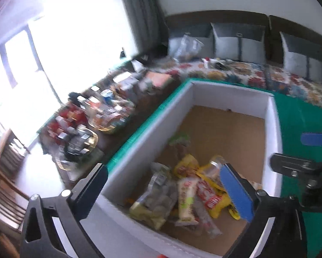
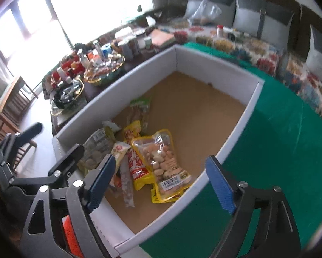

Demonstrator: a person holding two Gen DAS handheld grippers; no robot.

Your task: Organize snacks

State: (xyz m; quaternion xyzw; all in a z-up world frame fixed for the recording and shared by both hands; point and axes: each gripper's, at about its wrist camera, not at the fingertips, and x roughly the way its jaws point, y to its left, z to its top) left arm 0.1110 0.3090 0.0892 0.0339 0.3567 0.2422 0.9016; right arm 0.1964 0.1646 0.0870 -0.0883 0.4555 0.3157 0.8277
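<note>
Both grippers hover over the white box (image 2: pixel 232 126), centre of frame, on the green surface (image 2: pixel 279 129). Left gripper (image 1: pixel 167 195) has its jaws spread wide, nothing between them; right gripper (image 2: pixel 161 182) likewise gapes empty. Snack packets (image 2: pixel 152 157) lie heaped in the box's lower-left corner, peanut bag (image 2: pixel 163 161) on top.

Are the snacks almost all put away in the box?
Partly. Done: a small pile of snack packets, including a bag of nuts, lies in the white box. In hand: nothing; the left tongs and right tongs are open and empty above it. Left: I can't tell if the cluttered trays beside the box hold more snacks.
</note>
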